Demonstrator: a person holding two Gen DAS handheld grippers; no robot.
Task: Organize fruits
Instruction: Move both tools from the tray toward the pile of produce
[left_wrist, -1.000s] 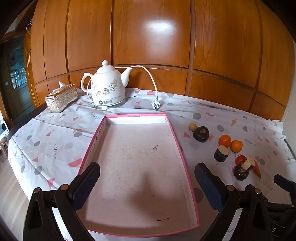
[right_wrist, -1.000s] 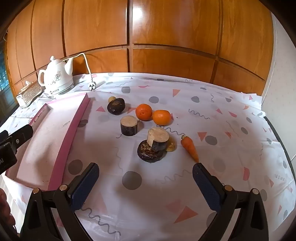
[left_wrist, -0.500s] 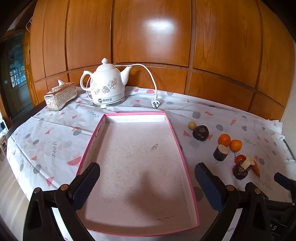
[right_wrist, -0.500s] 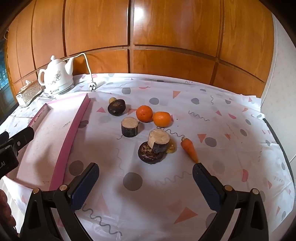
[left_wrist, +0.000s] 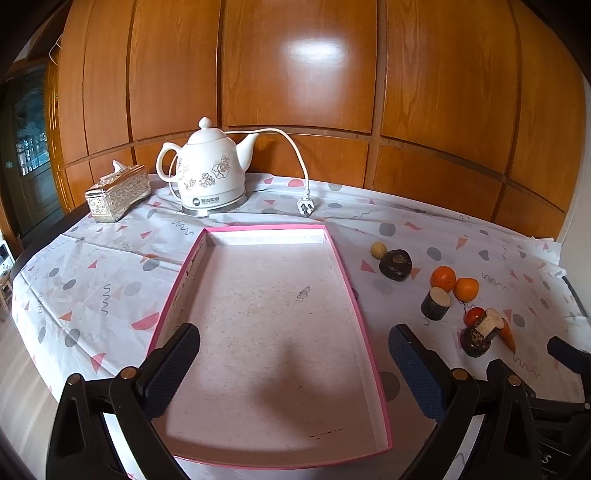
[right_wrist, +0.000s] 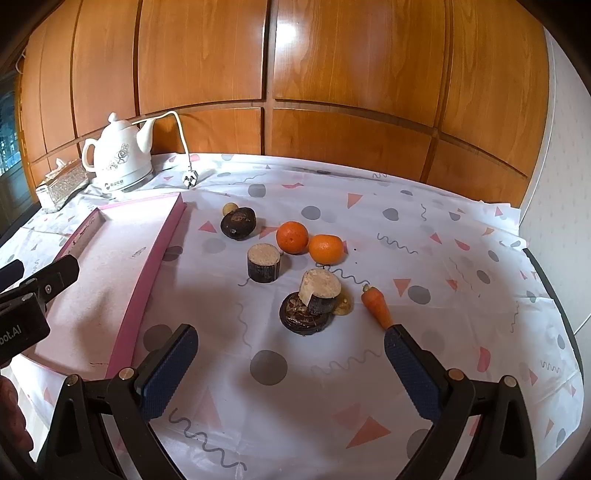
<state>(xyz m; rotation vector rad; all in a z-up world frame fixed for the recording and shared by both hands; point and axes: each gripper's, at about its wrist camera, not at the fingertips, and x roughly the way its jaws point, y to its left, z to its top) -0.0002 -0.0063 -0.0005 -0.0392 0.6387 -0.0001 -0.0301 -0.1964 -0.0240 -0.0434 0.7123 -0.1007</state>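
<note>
Ahead of the right tongs (right_wrist: 290, 360), spread wide and gripping nothing: a loose cluster of produce on the patterned tablecloth (right_wrist: 424, 266). Nearest, straight between the blue pads: a dark round fruit (right_wrist: 299, 315) with a cut dark cylinder (right_wrist: 320, 290) leaning on top, pale face tilted up. Just right of that pile, a small carrot (right_wrist: 376, 303), tip close to the right pad (right_wrist: 406, 360). Farther on, a second cut cylinder (right_wrist: 263, 263) standing upright, then two oranges (right_wrist: 292, 237) (right_wrist: 325, 249) touching each other. Beyond and to the left, another dark fruit (right_wrist: 238, 223) with a small yellowish one (right_wrist: 229, 208) tucked behind it. In the left wrist view only, a small red fruit (left_wrist: 474, 316) against the pile.

Left of all this, a shallow pink-edged tray (right_wrist: 159, 251), nothing lying in it, its raised right wall between the fruit and the tray floor. Above the tray's near end, the left tongs (left_wrist: 291, 363), likewise spread apart and holding nothing.

Past the tray's far edge: a white kettle (left_wrist: 208, 168) on its base, cord trailing to a loose plug (left_wrist: 306, 207), and a tissue box (left_wrist: 118, 192) to its left. Wood panelling behind.
</note>
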